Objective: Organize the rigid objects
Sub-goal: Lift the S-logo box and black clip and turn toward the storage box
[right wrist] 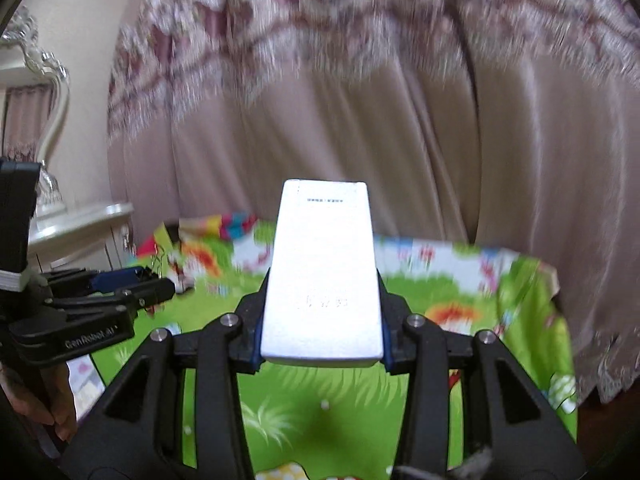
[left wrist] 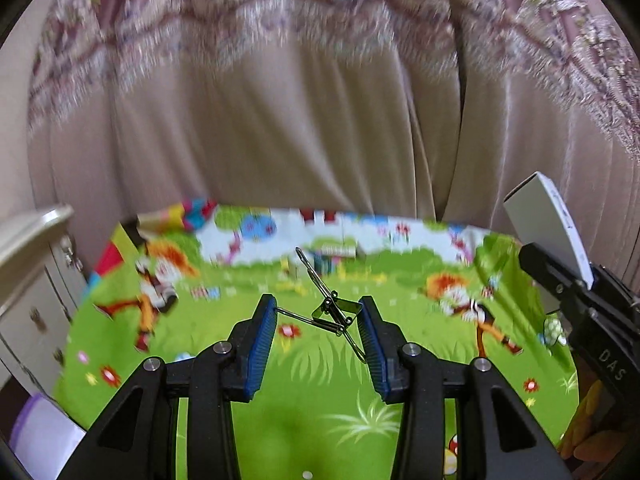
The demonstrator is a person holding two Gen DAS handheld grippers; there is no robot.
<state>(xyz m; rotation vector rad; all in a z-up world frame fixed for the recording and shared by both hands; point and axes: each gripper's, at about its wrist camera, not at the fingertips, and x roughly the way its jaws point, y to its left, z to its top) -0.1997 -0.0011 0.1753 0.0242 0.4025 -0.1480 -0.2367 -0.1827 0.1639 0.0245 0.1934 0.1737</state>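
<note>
The left hand-held gripper (left wrist: 318,316) is seen with its jaws partly closed on a black binder clip (left wrist: 334,312): the clip's body is pressed against one blue pad (left wrist: 374,344), while a wire handle reaches across to the other pad (left wrist: 262,340) and a second handle sticks up and away. The right hand-held gripper (right wrist: 320,316) is clamped on the sides of a flat white box (right wrist: 322,276), which juts forward beyond the fingertips and is held near its rear end only. Both things are carried in the air above the table (left wrist: 320,400), which is covered by a bright green cartoon-printed cloth; no tray or container for them can be made out. A pleated pinkish curtain (left wrist: 280,120) hangs behind the table, and a pale cabinet (left wrist: 36,280) stands at its left end.

The step in hand is judged to be a carry of both things toward a place of deposit. The binder clip is judged to be held precariously, since part of the contact is through springy wire; the grip should be kept steady and sudden swings avoided. The white box is gripped far from its front end, so it should be kept level and lowered gently, its far end being watched. The two hand-held grippers are close together, so a collision should be guarded against.
</note>
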